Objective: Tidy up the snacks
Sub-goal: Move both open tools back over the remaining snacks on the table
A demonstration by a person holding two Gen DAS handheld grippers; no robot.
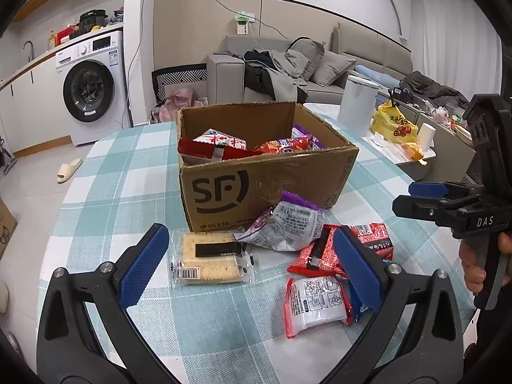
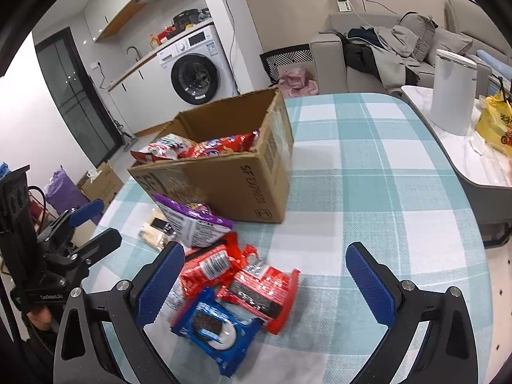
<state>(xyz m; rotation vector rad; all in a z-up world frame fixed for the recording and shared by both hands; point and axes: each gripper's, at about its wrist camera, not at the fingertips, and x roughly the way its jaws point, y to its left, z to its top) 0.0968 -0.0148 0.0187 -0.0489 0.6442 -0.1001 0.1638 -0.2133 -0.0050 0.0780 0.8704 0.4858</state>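
The job is mid-way: the cardboard box (image 1: 256,172), standing at the centre of the left wrist view on the checked bench (image 1: 121,172), already holds several packets, red and purple ones showing above its rim, while a loose cluster of snacks lies on the cloth in front of it. In that cluster, low in the left wrist view, are a clear-wrapped cracker pack (image 1: 209,260), a purple-and-white bag (image 1: 284,225) leaning against the box front, a red wafer pack (image 1: 320,252) and a red-edged white packet (image 1: 315,304). The right wrist view adds a blue cookie pack (image 2: 214,329) at lower centre, touching a red packet (image 2: 260,291) beside it. The left gripper (image 1: 251,268) is spread wide and holds nothing; its fingers straddle the cracker pack and the red wafer pack from above, not touching either as far as I can tell. The right gripper (image 2: 270,291) is likewise wide and empty, poised over the blue and red packs. The step in hand looks like choosing the next packet. The next move would call for lowering one gripper squarely over a single pack, closing on its flat sides, then lifting it over the box rim; the overlapping wrappers may drag a neighbour along.
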